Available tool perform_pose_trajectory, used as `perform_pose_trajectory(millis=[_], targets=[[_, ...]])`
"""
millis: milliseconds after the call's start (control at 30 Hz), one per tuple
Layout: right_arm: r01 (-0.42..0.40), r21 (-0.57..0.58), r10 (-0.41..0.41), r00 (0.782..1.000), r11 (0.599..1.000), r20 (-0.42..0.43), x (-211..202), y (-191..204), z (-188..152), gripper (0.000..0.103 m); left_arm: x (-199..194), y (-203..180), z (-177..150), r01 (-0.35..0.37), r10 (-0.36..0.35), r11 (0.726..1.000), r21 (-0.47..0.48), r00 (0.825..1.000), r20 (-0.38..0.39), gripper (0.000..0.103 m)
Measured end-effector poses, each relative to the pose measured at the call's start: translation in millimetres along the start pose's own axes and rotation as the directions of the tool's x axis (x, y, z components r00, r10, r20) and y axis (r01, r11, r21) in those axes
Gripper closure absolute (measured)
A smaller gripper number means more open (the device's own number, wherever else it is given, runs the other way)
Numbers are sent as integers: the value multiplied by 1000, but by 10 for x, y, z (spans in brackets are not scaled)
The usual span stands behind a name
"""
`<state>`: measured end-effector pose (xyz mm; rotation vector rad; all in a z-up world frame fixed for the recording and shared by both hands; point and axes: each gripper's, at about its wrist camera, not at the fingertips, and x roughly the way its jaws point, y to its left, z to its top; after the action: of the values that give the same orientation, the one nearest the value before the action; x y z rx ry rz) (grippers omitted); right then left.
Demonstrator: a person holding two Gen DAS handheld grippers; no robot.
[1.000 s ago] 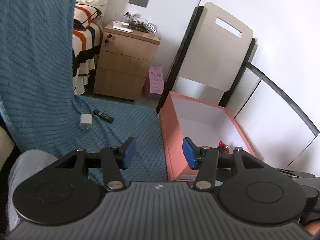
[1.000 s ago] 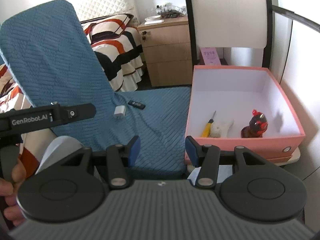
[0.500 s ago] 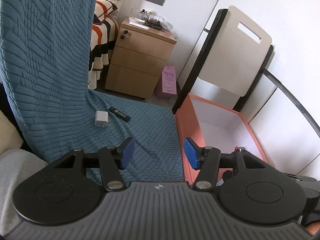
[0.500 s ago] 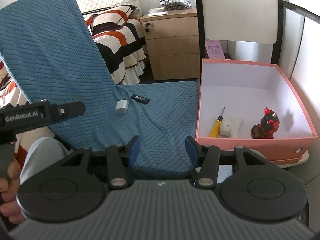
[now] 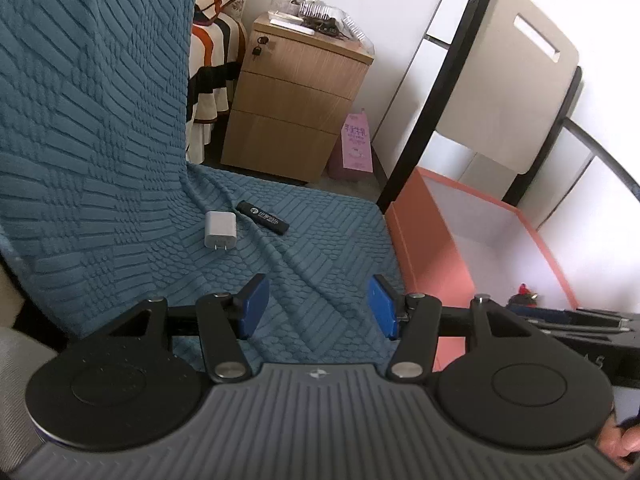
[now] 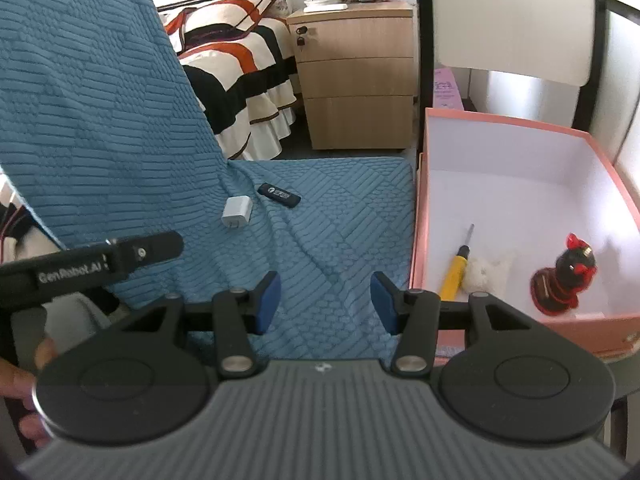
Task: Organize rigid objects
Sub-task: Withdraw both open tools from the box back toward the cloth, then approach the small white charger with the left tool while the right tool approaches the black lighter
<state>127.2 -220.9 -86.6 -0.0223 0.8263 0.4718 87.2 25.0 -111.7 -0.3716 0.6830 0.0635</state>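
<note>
Both the left gripper (image 5: 318, 306) and the right gripper (image 6: 325, 302) stand half open and empty. The white charger (image 5: 219, 229) and black stick (image 5: 262, 217) lie mid-left on the blue cover (image 5: 320, 240): light, stiff, smooth, best pinched across flat sides. The pink box (image 6: 520, 208) sits right; nothing blocks them.
</note>
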Motion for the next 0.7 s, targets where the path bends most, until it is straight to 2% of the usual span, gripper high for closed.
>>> perform_pose_trajectory(millis=[133,300,700], targets=[[-1,-10,1,1000,1000,-13,239,-2,54,50,252,109,-28,-24,24,1000,9,1000,13,42],[-4,-39,3,999,999,-32,555,18,112,50,574,305,-64,-41,41,998,-37,999,1,42],[-54,-47,53,999,997,-5,1245,39,362,50,1183,634,11,-19,11,993,-118,998,-67,42]])
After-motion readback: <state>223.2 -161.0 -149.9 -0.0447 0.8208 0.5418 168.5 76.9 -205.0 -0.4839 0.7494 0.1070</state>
